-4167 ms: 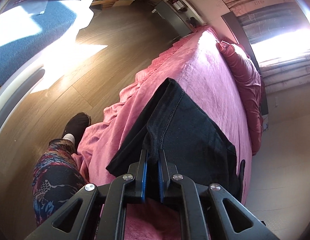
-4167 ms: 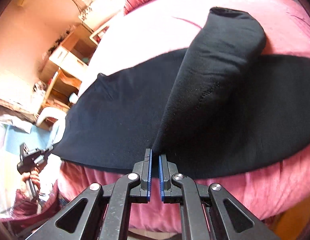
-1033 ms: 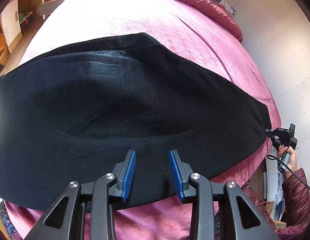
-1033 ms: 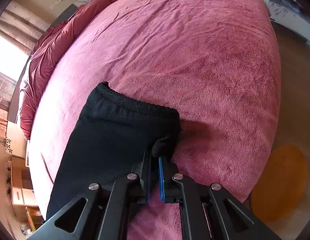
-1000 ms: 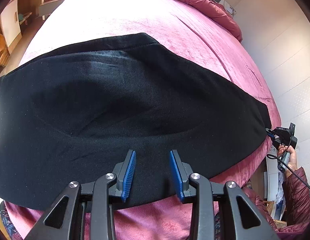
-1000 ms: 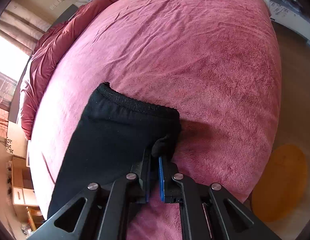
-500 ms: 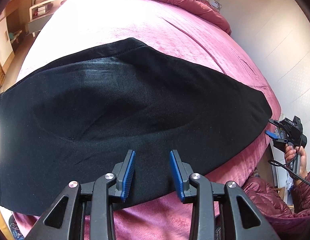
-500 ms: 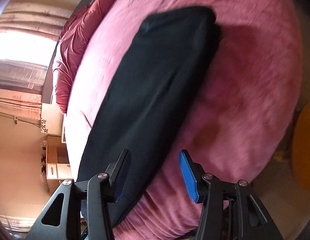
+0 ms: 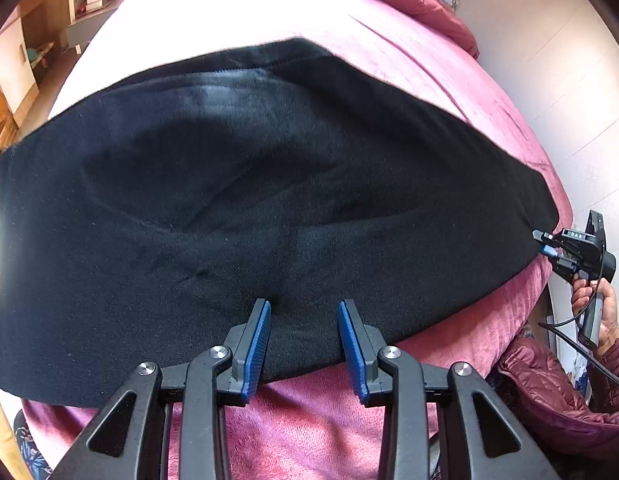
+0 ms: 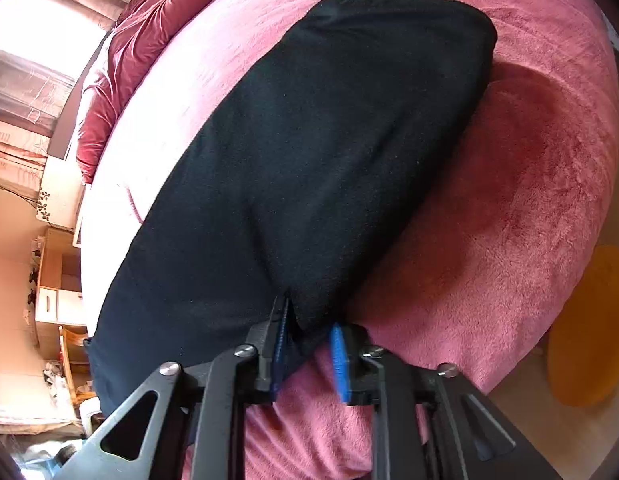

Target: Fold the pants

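Observation:
Black pants (image 9: 269, 184) lie flat in a long band across the pink bed (image 9: 309, 412). My left gripper (image 9: 304, 305) hovers open over their near edge, its blue pads wide apart with fabric below them. At the band's right end a hand holds my right gripper (image 9: 546, 245). In the right wrist view the pants (image 10: 329, 140) stretch away from my right gripper (image 10: 309, 320). Its jaws are closing around the near edge of the cloth. The left pad touches the fabric, while pink blanket shows beside the right pad.
A dark red duvet (image 10: 121, 64) is bunched at the head of the bed. Wooden drawers and shelves (image 10: 57, 296) stand past the far side. A white wall (image 9: 557, 60) runs along the right. An orange round mat (image 10: 589, 328) lies on the floor. A maroon jacket sleeve (image 9: 549, 392) shows lower right.
My right gripper let go of the pants' end corner, opened wide, shifted along the near edge, and its jaws now narrow around that edge. The left gripper has stayed put, open.

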`<action>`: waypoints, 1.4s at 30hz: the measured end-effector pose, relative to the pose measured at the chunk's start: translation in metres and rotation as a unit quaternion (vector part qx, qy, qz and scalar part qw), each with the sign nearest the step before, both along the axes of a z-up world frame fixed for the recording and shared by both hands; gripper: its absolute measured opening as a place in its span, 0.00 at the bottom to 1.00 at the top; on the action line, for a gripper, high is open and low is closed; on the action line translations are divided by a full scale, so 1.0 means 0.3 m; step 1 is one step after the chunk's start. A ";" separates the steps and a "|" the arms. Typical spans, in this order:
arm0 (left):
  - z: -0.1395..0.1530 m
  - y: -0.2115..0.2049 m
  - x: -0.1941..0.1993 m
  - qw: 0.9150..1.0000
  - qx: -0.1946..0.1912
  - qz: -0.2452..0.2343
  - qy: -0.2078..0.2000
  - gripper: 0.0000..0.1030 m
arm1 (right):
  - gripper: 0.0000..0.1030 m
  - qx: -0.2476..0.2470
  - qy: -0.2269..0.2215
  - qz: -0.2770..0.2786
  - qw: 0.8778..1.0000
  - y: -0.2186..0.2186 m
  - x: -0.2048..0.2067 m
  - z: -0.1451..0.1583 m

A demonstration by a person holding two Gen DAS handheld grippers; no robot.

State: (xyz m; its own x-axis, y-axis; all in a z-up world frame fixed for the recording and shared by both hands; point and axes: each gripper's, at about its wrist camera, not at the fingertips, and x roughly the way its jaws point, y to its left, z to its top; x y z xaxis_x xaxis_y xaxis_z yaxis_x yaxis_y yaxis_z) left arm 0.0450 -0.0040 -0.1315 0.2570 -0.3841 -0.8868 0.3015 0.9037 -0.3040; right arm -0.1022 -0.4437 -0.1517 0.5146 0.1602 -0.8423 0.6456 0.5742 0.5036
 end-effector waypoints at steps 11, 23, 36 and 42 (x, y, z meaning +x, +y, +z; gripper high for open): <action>0.069 0.154 0.040 0.994 -0.023 0.087 -0.064 0.44 | 0.35 -0.124 -0.055 0.188 0.973 0.255 0.172 0.338; 0.044 0.159 0.090 0.995 -0.016 0.073 -0.070 0.44 | 0.34 0.022 -0.089 0.467 0.880 1.003 0.869 0.314; -0.019 0.177 0.085 0.995 -0.025 0.082 -0.052 0.44 | 0.33 0.028 0.002 0.541 0.840 1.207 1.130 0.079; -0.023 0.190 0.082 0.995 -0.024 0.087 -0.051 0.44 | 0.09 -0.019 -0.049 0.561 0.826 1.268 1.090 0.149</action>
State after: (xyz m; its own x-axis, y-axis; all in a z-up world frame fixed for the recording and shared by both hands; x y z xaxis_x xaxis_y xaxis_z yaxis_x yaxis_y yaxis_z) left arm 0.0697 0.0530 -0.1383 0.4110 -0.3674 -0.8344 0.1725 0.9300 -0.3245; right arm 0.2247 -0.0634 -0.1069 0.1255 0.5566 -0.8213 -0.3467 0.8002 0.4893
